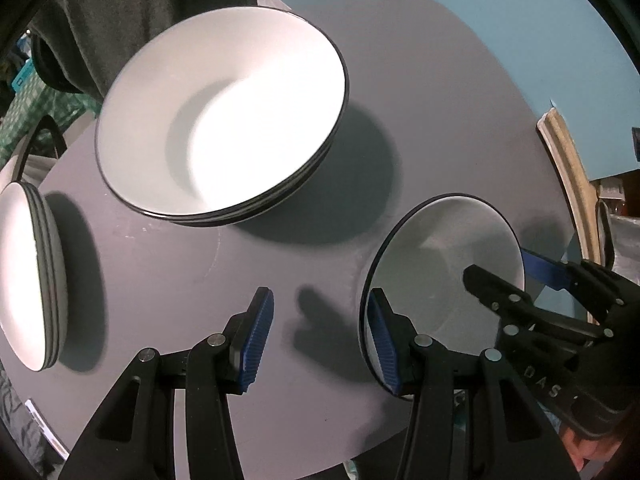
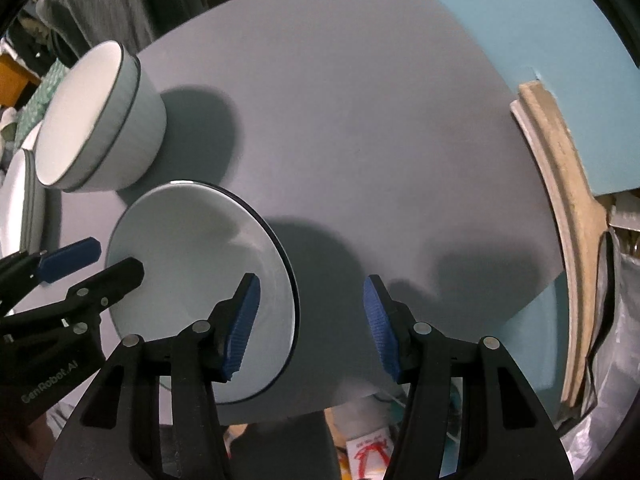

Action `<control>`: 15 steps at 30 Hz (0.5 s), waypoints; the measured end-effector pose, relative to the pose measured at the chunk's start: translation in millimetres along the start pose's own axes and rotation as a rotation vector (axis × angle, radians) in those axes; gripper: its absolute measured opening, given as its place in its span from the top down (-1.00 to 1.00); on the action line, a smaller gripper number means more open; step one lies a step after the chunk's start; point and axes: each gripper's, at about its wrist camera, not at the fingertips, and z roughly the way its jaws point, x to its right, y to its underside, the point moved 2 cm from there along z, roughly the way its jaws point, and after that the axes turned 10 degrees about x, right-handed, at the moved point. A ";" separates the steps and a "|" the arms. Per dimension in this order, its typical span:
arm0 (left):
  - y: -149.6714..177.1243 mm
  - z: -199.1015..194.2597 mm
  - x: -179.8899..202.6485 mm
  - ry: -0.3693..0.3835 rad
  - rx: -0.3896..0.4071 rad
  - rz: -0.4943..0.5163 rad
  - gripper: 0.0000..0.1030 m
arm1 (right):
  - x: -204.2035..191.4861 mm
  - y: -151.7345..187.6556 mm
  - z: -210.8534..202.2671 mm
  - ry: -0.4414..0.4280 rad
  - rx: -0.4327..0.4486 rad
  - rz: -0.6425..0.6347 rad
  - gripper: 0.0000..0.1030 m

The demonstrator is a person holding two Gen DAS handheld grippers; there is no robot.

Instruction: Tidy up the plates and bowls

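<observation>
A stack of white bowls with dark rims (image 1: pixel 224 120) sits on the grey table (image 1: pixel 440 100); it also shows in the right wrist view (image 2: pixel 100 120). A stack of white plates (image 1: pixel 28 276) lies at the left; its edge shows in the right wrist view (image 2: pixel 16 200). A single white plate (image 1: pixel 444 264) lies near the front edge, also in the right wrist view (image 2: pixel 192 280). My left gripper (image 1: pixel 320 340) is open and empty, its right finger at the plate's left rim. My right gripper (image 2: pixel 312 328) is open and empty, its left finger over the plate's right rim.
A blue wall (image 2: pixel 540 20) stands behind the table. A beige curved frame (image 2: pixel 560 200) leans at the right. Dark cloth (image 1: pixel 120 8) hangs at the back left. Clutter lies below the table's front edge (image 2: pixel 368 452).
</observation>
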 end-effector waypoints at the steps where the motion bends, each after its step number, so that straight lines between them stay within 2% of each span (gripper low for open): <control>1: -0.4 1.0 0.9 -0.002 0.002 0.003 0.04 | -2.0 0.5 1.8 -0.006 -0.005 -0.004 -0.07; 6: 1.2 8.7 3.9 -0.001 -0.015 0.006 0.04 | -5.9 -0.6 9.7 -0.027 -0.025 -0.002 0.00; 8: 0.4 10.9 3.7 0.005 -0.021 0.001 0.05 | -6.0 -2.4 12.1 -0.037 -0.031 -0.004 0.27; 11: 1.0 12.4 4.0 0.029 -0.024 -0.004 0.18 | -8.1 -3.6 16.2 -0.051 -0.044 -0.015 0.52; 13: -0.9 15.5 -3.0 0.054 -0.035 -0.004 0.35 | -10.4 -3.4 16.5 -0.064 -0.045 -0.024 0.58; 15: -1.0 16.5 -2.0 0.071 -0.038 -0.002 0.45 | -12.6 -2.6 16.8 -0.061 -0.044 -0.039 0.61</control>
